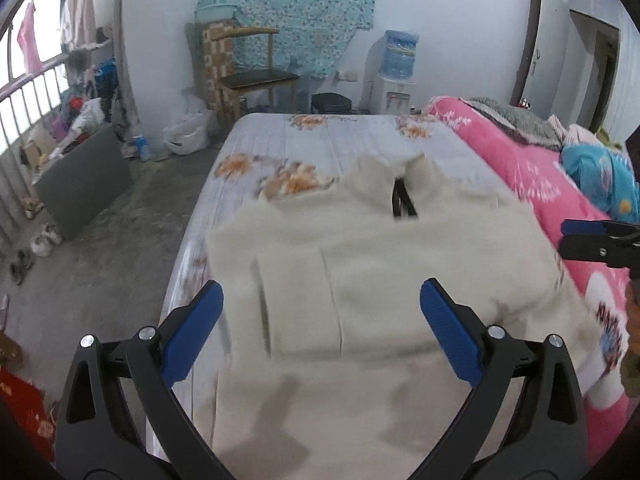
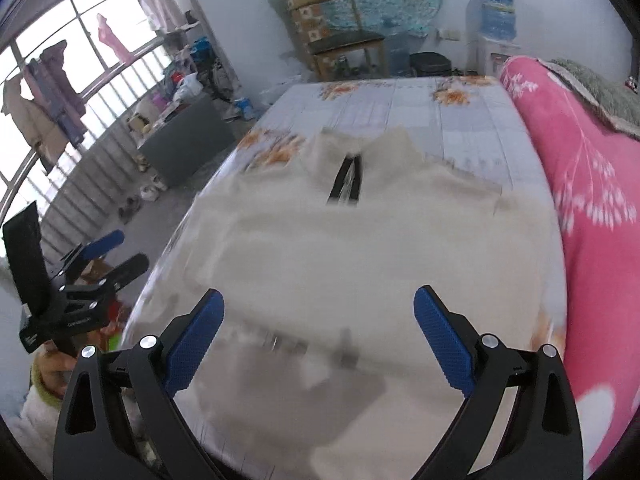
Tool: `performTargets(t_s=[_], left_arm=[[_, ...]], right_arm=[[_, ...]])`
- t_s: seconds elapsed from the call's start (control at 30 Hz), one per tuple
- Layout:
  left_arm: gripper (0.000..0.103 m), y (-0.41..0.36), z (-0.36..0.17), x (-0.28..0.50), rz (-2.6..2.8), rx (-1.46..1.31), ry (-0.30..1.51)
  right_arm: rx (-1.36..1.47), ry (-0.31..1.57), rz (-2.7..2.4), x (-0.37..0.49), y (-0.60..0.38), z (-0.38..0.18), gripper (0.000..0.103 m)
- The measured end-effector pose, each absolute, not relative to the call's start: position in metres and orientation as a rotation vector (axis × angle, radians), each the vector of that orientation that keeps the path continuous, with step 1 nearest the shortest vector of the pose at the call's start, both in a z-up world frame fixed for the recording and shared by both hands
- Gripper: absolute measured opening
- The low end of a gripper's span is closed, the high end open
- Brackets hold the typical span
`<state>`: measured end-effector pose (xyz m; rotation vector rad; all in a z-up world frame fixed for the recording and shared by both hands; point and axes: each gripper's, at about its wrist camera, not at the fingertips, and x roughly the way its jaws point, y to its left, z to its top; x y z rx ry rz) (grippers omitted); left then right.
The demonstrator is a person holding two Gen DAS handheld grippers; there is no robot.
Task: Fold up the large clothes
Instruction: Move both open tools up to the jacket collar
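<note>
A large cream fleece jacket [image 1: 360,264] lies spread on the bed, collar and dark zipper [image 1: 402,200] at the far end. It also shows in the right wrist view [image 2: 320,248], blurred. My left gripper [image 1: 322,300] is open and empty, hovering above the jacket's near half. My right gripper [image 2: 318,308] is open and empty above the jacket's near part. The right gripper also shows at the right edge of the left wrist view [image 1: 568,238], and the left gripper shows at the left edge of the right wrist view [image 2: 120,248].
The bed has a pale floral sheet [image 1: 280,140]. A pink blanket [image 1: 532,176] is piled along its right side, with a blue item [image 1: 600,176] on it. A wooden chair [image 1: 256,72], a water dispenser [image 1: 394,76], a black bin [image 1: 332,102] and floor clutter [image 1: 80,120] stand beyond.
</note>
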<state>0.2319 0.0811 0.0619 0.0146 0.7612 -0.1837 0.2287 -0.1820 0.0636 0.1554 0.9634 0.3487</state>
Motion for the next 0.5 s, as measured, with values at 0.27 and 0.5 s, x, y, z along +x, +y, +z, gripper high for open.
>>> performTargets(t_s=[0.27, 0.5], left_arm=[[0.076, 0.057, 0.061, 0.388, -0.255, -0.131, 0.806], [0.062, 0.027, 0.018, 0.482, -0.304, -0.214, 0.912]], right_arm=[[0.251, 1.021, 0.265, 0.376, -0.199, 0.046, 0.093], [0.402, 1.113, 0.228, 0.475, -0.218, -0.007, 0.078]])
